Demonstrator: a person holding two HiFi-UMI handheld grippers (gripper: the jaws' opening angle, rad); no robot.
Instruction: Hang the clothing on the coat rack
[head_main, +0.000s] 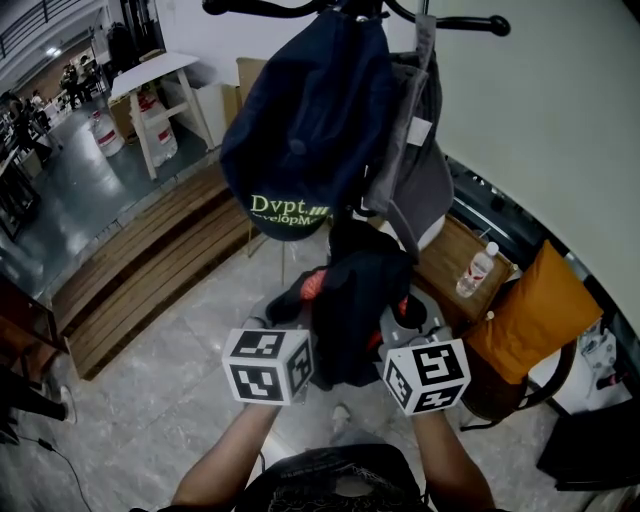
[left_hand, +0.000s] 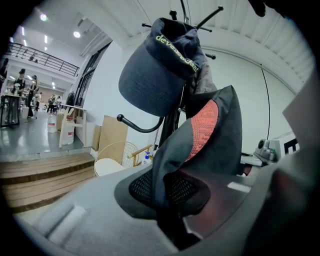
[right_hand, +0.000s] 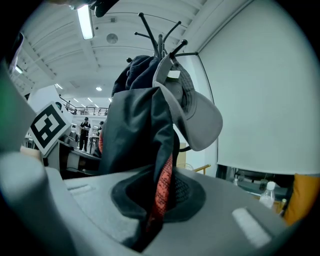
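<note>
A dark garment with red-orange lining (head_main: 350, 300) hangs between my two grippers, just below the coat rack (head_main: 345, 10). My left gripper (head_main: 300, 335) is shut on one edge of the garment (left_hand: 200, 145), the cloth pinched between its jaws. My right gripper (head_main: 395, 335) is shut on the other edge of the garment (right_hand: 145, 145), with a red strip running down into the jaws. On the rack hang a navy cap with green lettering (head_main: 300, 130) and a grey cap (head_main: 415, 170). The rack's black hooks (right_hand: 160, 35) stand above the garment.
A wooden side table with a water bottle (head_main: 478, 270) and an orange cushion (head_main: 535, 310) stand at the right, by the white wall. A low wooden platform (head_main: 150, 260) lies to the left. White trestle tables (head_main: 160, 90) and people are in the far background.
</note>
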